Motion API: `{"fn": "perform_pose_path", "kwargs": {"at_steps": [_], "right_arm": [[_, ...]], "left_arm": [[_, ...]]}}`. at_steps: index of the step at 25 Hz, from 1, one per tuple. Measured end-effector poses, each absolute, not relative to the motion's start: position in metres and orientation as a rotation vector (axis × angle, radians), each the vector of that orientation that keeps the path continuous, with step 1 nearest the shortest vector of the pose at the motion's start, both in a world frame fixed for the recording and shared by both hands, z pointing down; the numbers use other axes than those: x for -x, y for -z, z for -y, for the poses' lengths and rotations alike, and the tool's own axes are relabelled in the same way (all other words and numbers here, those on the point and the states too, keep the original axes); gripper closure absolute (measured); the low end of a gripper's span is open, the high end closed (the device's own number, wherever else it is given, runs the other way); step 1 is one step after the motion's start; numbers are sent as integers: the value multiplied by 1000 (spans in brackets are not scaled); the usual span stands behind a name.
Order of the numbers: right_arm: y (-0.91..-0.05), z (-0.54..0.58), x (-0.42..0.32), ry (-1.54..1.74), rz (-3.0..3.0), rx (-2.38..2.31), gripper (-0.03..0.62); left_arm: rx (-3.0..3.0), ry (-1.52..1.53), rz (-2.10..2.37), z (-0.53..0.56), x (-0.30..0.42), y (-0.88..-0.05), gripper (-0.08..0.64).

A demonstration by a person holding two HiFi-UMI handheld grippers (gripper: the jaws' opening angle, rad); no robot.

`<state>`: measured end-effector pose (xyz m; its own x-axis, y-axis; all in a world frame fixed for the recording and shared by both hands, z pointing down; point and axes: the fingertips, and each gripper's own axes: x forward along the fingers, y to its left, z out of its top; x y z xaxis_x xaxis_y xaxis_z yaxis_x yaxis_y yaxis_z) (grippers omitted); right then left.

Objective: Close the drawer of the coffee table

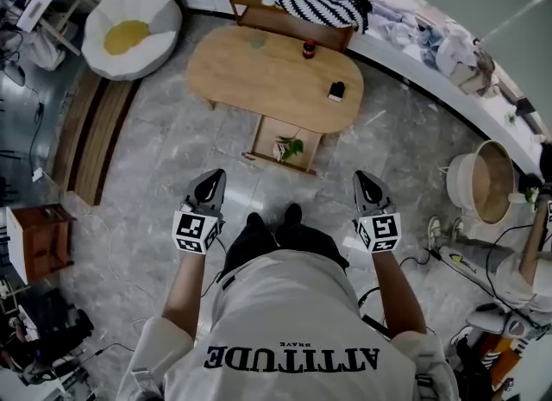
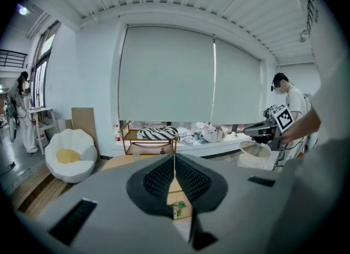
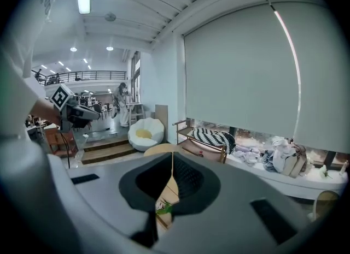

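Drawer [image 1: 269, 136] hanging open below near edge of worktop [image 1: 259, 76], small plant [image 1: 289, 147] inside. Left gripper [image 1: 214, 175] and right gripper [image 1: 363, 177] pinched shut, empty, well short of it, aimed forward, probably for pushing with blunt closed tips.

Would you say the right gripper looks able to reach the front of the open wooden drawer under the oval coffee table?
Probably yes. Only grey stone floor lies between the right gripper, its jaws shut, and the front of the open wooden drawer. Nothing stands in that path, and the two are apart.
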<state>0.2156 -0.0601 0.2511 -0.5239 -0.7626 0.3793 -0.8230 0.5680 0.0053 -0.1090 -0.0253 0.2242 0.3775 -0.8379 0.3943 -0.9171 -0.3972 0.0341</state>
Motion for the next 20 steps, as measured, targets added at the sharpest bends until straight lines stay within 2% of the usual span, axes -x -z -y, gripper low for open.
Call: {"fn": "perform_pose_path", "kwargs": {"at_steps": [7,20], "right_arm": [[-260,62,-197,-269,2445,-1307,571],[-305,59,-163,-286,2351,-1325,572]], "left_arm": [[-2380,-433,1558,46,125,-227,538],[-2430,-492,1387,67,131,-281,538]]}}
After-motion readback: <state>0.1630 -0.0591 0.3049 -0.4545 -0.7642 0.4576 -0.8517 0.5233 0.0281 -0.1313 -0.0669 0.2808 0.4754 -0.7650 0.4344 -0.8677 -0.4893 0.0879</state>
